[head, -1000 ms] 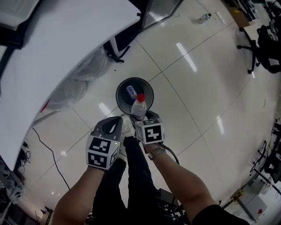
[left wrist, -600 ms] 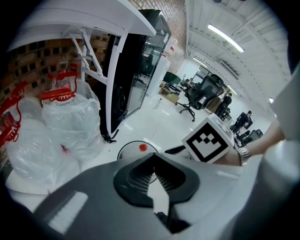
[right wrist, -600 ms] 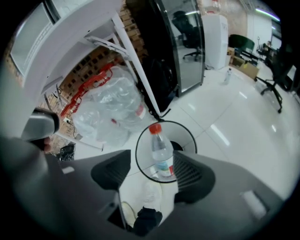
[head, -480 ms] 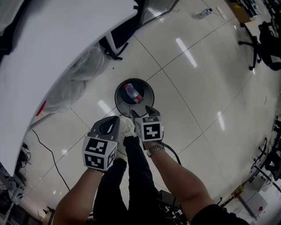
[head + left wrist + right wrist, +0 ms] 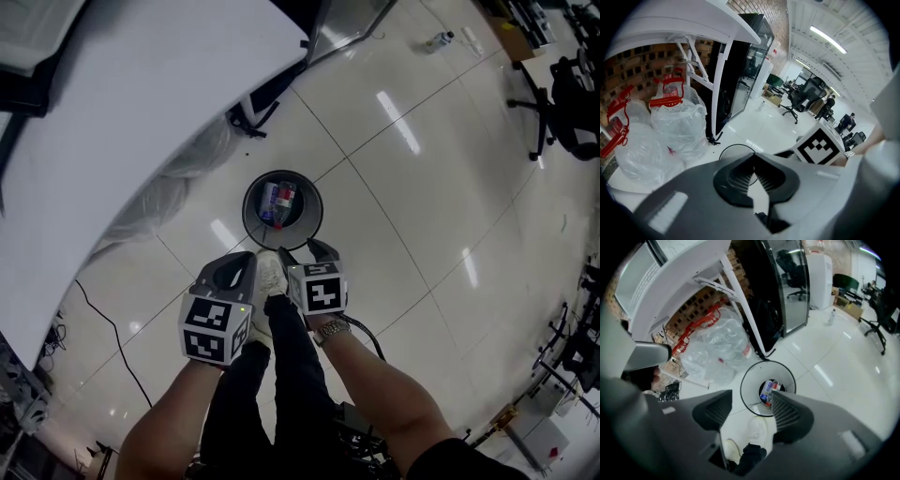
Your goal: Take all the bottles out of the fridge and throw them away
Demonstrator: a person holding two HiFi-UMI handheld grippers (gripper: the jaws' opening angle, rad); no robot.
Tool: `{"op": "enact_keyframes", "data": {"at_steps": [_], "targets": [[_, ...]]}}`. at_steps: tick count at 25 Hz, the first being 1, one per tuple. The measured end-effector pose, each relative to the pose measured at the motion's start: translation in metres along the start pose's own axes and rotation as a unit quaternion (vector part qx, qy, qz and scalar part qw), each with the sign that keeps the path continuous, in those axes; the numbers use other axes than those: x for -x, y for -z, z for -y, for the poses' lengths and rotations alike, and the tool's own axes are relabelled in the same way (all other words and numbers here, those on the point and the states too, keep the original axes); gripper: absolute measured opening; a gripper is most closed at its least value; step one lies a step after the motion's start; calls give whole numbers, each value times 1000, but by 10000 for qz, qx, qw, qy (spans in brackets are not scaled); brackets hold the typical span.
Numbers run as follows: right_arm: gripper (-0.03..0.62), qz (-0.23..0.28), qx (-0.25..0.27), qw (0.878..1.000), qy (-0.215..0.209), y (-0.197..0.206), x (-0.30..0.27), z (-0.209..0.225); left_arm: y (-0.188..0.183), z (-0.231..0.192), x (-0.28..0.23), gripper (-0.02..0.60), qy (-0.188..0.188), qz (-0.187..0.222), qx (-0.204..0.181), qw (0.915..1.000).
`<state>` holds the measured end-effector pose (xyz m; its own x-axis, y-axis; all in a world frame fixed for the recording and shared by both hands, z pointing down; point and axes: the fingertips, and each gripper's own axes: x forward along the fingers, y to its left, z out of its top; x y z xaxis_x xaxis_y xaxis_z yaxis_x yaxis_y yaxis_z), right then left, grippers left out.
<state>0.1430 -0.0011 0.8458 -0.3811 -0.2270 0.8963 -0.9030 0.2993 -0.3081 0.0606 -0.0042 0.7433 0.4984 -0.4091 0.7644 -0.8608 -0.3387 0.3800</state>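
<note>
**Head view: bottles (image 5: 277, 202) lie in the bin (image 5: 307, 217)**

My right tool (image 5: 302, 253) points steeply down near the bin's rim, its jaws wide and empty, having just narrowed a little. My left tool (image 5: 242, 269) hangs beside it, jaws closed together, holding nothing.

Bright ceiling lights (image 5: 827, 40) make white shiny streaks on the floor (image 5: 469, 187), and the pictures bend and go dark at the edges.
</note>
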Motion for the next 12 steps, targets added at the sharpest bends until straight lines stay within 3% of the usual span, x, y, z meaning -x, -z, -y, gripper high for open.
{"op": "enact_keyframes", "data": {"at_steps": [12], "targets": [[261,429,399,9981,-214,-46,67,-46,-40,12,60,3,-238,399,-54,9989]]}}
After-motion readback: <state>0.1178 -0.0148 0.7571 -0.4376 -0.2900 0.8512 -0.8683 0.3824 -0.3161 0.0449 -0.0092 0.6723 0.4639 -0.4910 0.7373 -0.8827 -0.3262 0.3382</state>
